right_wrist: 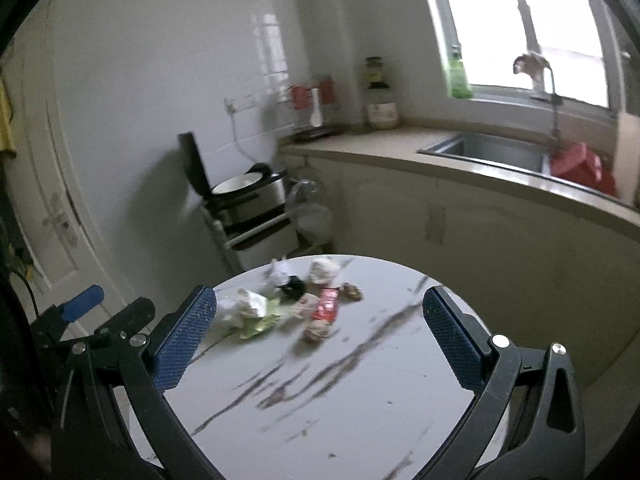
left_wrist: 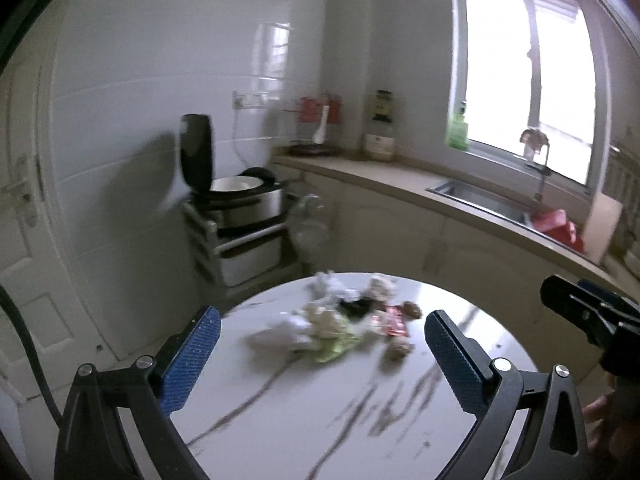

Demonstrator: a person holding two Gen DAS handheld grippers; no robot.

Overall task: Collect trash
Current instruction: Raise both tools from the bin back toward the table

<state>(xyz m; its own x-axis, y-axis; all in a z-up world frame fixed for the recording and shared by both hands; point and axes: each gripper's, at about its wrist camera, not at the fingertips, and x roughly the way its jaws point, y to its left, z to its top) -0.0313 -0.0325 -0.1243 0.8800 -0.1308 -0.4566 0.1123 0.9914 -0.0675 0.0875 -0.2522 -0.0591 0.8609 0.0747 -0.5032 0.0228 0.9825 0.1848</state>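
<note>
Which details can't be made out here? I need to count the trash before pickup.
- Trash pile, both views: motion blur merges the crumpled pieces; no exact count.
- Red wrapper, right wrist view: print too blurred to read.
- Sink, left wrist view: its inside is hidden behind the counter edge.
- Any bin: none in view.

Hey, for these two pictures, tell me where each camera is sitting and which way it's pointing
Left wrist: on the left gripper, facing forward and slightly down over the round table at the trash pile; its blue fingers stand open, the right gripper enters at the right edge.
Right wrist: on the right gripper, same heading; its fingers open, the left gripper at the left edge.
Shared: table, trash, rice cooker, sink, window.
</note>
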